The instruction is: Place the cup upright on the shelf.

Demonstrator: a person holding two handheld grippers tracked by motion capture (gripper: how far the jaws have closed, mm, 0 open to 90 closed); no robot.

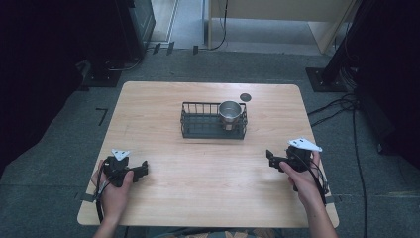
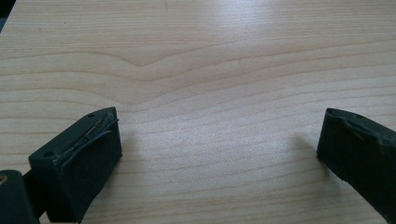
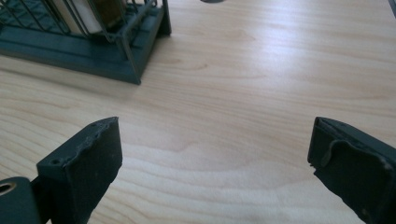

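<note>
A dark wire basket [image 1: 200,125] stands at the middle of the wooden table [image 1: 163,99], and a metal cup [image 1: 230,112] sits upright in its right end. My left gripper [image 1: 144,167] rests low at the front left, held by a hand, jaws wide apart with only bare wood between them [image 2: 219,140]. My right gripper [image 1: 270,156] is at the front right, pointing left toward the basket, open and empty [image 3: 215,149]. In the right gripper view the basket's near corner [image 3: 133,51] lies ahead to the left, well clear of the jaws.
A small dark round disc [image 1: 245,97] lies on the table behind the basket's right end. A cable trails from each gripper off the front edge. Dark stands and cables sit on the grey floor around the table.
</note>
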